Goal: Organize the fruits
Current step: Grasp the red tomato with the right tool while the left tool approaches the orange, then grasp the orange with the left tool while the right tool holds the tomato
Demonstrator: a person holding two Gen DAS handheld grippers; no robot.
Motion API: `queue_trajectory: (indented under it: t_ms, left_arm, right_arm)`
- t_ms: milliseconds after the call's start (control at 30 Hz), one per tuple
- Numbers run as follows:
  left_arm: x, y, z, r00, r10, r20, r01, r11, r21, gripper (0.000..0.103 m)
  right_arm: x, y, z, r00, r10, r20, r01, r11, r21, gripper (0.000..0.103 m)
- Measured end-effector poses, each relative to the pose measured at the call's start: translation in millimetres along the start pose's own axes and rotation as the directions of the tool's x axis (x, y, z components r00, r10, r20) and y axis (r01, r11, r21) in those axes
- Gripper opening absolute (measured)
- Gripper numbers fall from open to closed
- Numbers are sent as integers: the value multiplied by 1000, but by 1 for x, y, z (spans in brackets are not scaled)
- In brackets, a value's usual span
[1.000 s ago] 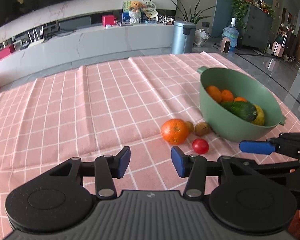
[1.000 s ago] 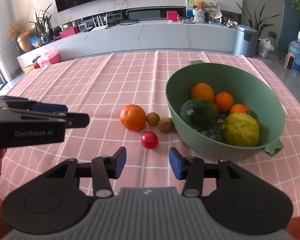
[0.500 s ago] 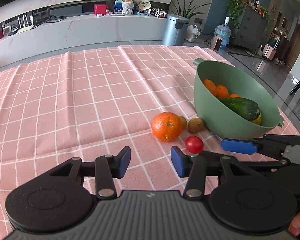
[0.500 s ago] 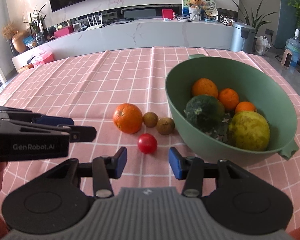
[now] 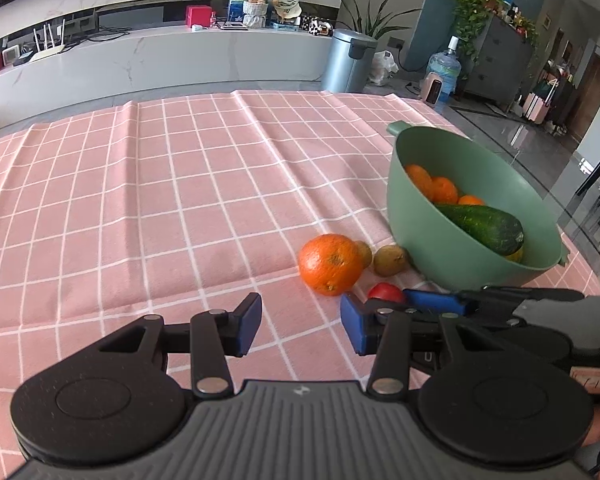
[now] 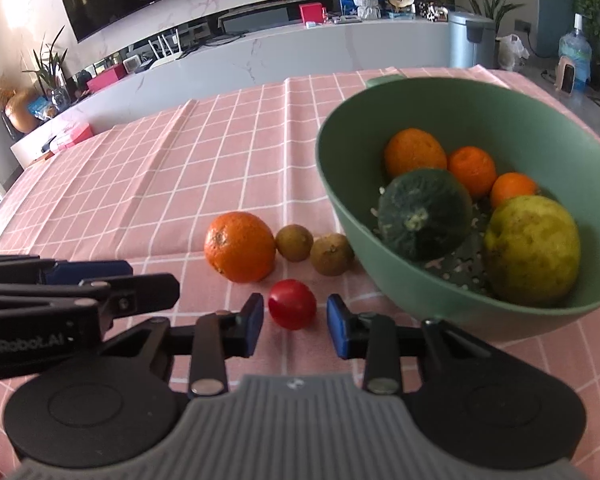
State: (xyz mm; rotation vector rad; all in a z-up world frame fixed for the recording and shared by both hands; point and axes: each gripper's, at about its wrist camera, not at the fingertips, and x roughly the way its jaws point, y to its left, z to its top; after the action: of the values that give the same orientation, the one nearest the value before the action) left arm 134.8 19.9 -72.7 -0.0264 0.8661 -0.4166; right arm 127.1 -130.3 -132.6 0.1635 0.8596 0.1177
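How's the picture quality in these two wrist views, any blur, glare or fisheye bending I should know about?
Left wrist view: sharp and evenly daylit; the tablecloth grid lines bow from the fisheye, and the corners go dark. Right wrist view: softer and slightly blurred overall, with window light washing out the upper-left wall; the green bowl bulges large, yet the tomato between the fingers stays readable.

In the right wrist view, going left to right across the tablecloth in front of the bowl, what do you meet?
Left gripper → large orange → red tomato between the closing right gripper jaws → first small brown fruit → second small brown fruit → green bowl.
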Motion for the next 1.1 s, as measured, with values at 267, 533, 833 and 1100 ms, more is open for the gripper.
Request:
queue_trajectory:
  t_ms: [267,533,833,1100]
  left_arm:
    - [16,-8,6,999,-34,-24,34,999,7,54]
    - [41,-22,12,999,-13,-33,15,999,44,61]
    - [48,-25,13,1000,1,-18,0,998,69,51]
    - [45,-18,14,1000,-4,-22,5,1000,17,48]
  right_arm:
    - [-10,-1,0,1000,-22,12,22,1000,4,23]
    - [-24,-17,-7,998,-58,8,57,996,62,23]
    - [-22,-19,-8,999,-36,-6,36,997,71,23]
    - [-22,-16,-9,999,-35,-10,36,998,53,23]
